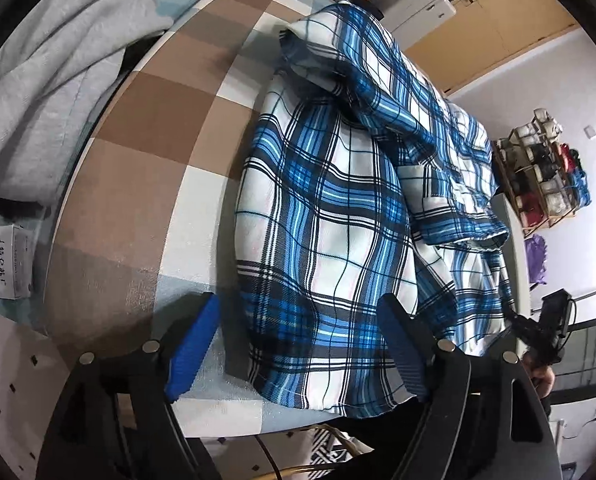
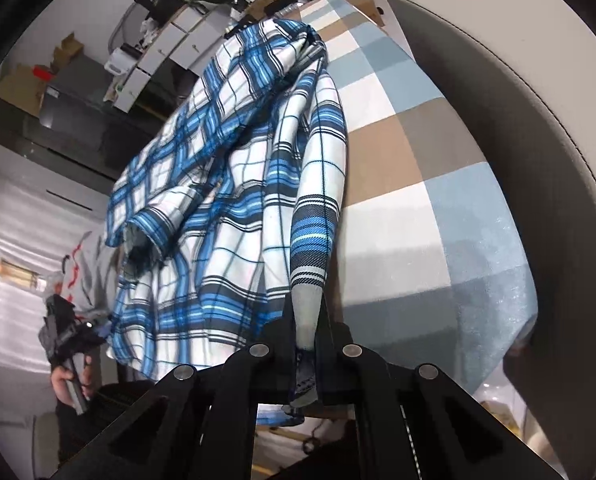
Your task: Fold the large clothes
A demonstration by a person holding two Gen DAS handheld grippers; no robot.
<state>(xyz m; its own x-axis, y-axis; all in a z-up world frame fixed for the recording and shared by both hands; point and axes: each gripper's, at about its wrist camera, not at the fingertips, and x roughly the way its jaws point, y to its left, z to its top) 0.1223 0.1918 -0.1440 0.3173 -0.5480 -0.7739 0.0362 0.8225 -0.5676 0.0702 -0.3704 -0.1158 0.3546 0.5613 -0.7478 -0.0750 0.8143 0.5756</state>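
A blue, white and black plaid shirt (image 1: 338, 208) lies partly folded on a table covered with a checked brown, white and pale blue cloth (image 1: 146, 160). My left gripper (image 1: 298, 320) stands open over the shirt's near edge, and the fabric lies between its blue-padded fingers (image 1: 196, 344) without being pinched. In the right wrist view the same shirt (image 2: 226, 208) hangs in folds, and my right gripper (image 2: 308, 320) is shut on a bunched strip of its edge. The other gripper, held in a hand (image 2: 68, 380), shows at the lower left.
A grey garment (image 1: 50, 68) is heaped at the left of the table, with a small white box (image 1: 4, 264) below it. White drawers and cardboard boxes (image 1: 422, 4) stand behind. A shoe rack (image 1: 546, 172) stands by the wall at right.
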